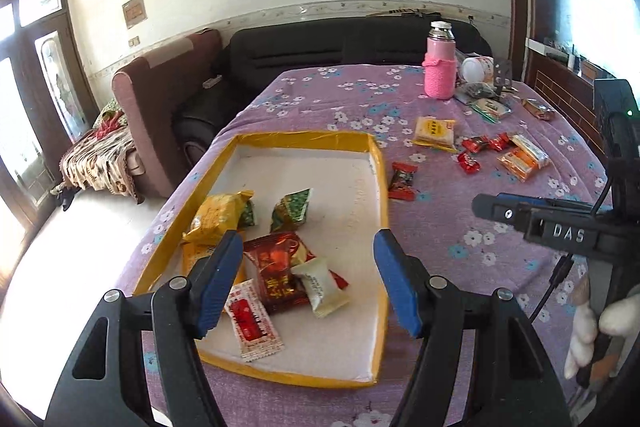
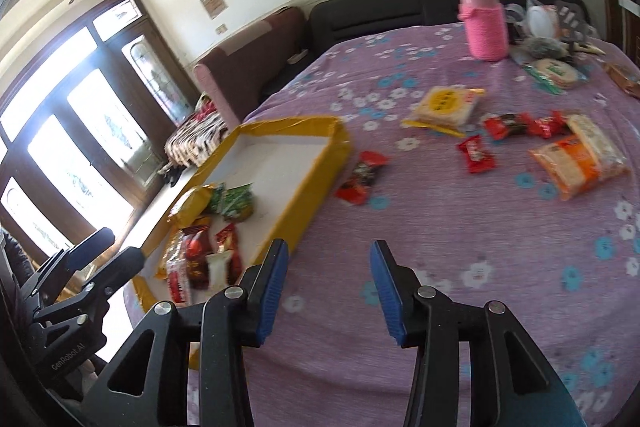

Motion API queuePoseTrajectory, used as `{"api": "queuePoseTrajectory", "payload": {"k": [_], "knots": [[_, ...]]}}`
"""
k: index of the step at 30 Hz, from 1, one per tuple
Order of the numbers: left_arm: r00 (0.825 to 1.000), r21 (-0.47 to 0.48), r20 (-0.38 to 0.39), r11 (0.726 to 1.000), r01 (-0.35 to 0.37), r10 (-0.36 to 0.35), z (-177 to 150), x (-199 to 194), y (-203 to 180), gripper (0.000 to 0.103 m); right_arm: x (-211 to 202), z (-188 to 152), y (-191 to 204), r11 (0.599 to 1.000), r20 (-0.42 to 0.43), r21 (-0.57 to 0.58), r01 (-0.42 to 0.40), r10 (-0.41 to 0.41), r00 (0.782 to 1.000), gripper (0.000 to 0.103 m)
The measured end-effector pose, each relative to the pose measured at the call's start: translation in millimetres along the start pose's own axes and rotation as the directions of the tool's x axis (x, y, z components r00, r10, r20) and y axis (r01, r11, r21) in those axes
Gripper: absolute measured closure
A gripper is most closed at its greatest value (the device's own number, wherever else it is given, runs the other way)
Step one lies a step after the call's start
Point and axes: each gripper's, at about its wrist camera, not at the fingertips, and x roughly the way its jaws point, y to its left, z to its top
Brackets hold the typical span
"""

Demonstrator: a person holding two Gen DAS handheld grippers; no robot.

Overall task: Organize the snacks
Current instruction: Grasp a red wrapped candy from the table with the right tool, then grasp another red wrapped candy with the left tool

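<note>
Loose snacks lie on the purple cloth (image 2: 460,307), right of the tray (image 1: 304,141). Nearest one: dark-and-red candy (image 2: 362,177), just outside the tray's right wall, long axis running away from the camera and leaning right.

From the right gripper (image 2: 328,291) the candy sits ahead, about in line with the gap between the fingers, well apart. Jaws partly open, nothing between them.

Left gripper (image 1: 308,279) hangs over the tray's near end, above the packets already inside; jaws open and empty. Candy (image 1: 402,181) lies ahead and to its right, past the tray wall.

Judgement: right hand is nearer and better lined up; a slight roll would set the pads across the wrapper's short side.
</note>
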Motion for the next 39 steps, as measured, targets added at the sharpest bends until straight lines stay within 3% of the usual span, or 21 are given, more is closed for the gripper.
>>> {"api": "queuePoseTrajectory", "payload": {"k": [6, 10, 15, 21, 26, 29, 30, 31, 35, 39], "knots": [[0.994, 0.006, -0.017, 0.994, 0.108, -0.108, 6.1, -0.6, -16.4, 0.036, -28.9, 8.1, -64.6, 0.991, 0.043, 0.092, 0.094, -0.098, 0.994, 0.057], [0.986, 0.004, -0.038, 0.987, 0.162, -0.162, 7.6, 8.1, -28.5, 0.036, -40.4, 17.3, -109.7, 0.975, 0.054, 0.157, 0.160, -0.170, 0.984, 0.052], [0.977, 0.014, -0.072, 0.979, 0.204, -0.203, 5.8, 22.3, -41.3, 0.036, -32.6, 29.4, -144.7, 0.961, 0.032, 0.208, 0.184, -0.195, 0.980, 0.050], [0.969, -0.009, -0.104, 0.975, 0.224, -0.224, 6.1, 40.0, -43.4, 0.036, 25.1, 57.7, -136.2, 0.976, -0.022, 0.151, 0.159, -0.157, 0.987, 0.050], [0.967, -0.012, -0.127, 0.975, 0.223, -0.223, 8.4, 54.5, -37.7, 0.036, 87.9, 80.3, -115.2, 0.977, -0.076, 0.036, 0.212, -0.209, 0.975, 0.050], [0.955, -0.023, -0.134, 0.964, 0.264, -0.265, 16.9, 62.7, -37.3, 0.036, 109.2, 79.6, -104.7, 0.974, -0.107, -0.005, 0.229, -0.228, 0.968, 0.064], [0.950, -0.025, -0.134, 0.960, 0.280, -0.280, 19.8, 64.8, -38.7, 0.036, 113.0, 78.4, -101.6, 0.970, -0.105, -0.021, 0.241, -0.242, 0.964, 0.077], [0.944, -0.026, -0.135, 0.953, 0.302, -0.302, 24.1, 67.7, -41.7, 0.036, 114.6, 77.6, -99.0, 0.964, -0.098, -0.047, 0.262, -0.266, 0.959, 0.082], [0.929, 0.005, -0.139, 0.938, 0.346, -0.342, 42.9, 81.1, -62.9, 0.036, 109.5, 72.8, -100.2, 0.965, -0.090, -0.055, 0.258, -0.262, 0.961, 0.084], [0.911, 0.128, -0.151, 0.906, 0.403, -0.384, 64.3, 103.6, -99.4, 0.036, 79.3, 62.8, -106.9, 0.978, -0.076, 0.002, 0.207, -0.206, 0.976, 0.084]]}}
